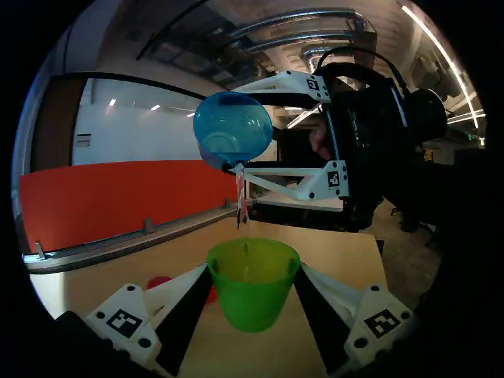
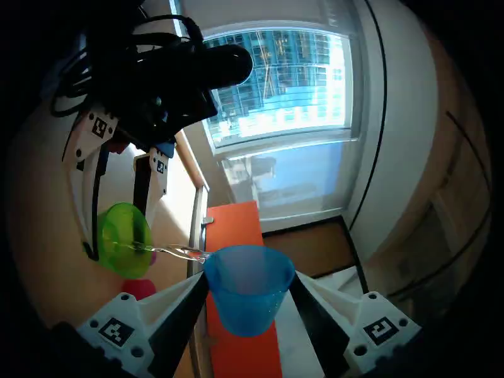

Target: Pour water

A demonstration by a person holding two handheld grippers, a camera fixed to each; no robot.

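Observation:
In the left gripper view, my left gripper point(image 1: 253, 296) is shut on a green cup point(image 1: 253, 291), held upright above a wooden table point(image 1: 340, 252). Above it the right gripper point(image 1: 236, 129) is shut on a blue cup point(image 1: 232, 130), tipped on its side, and a thin stream of water point(image 1: 241, 208) falls from its rim into the green cup. In the right gripper view, the blue cup point(image 2: 247, 288) sits between my right gripper's point(image 2: 249, 293) fingers. Water point(image 2: 173, 251) runs from it toward the green cup point(image 2: 123, 239), which the left gripper point(image 2: 120, 208) grips.
Red objects point(image 1: 159, 282) lie on the table behind the green cup, with another red one point(image 2: 138, 288) below the cup in the right gripper view. An orange wall panel point(image 1: 120, 198) with a metal rail point(image 1: 132, 236) runs beside the table. A large window point(image 2: 283, 82) is beyond.

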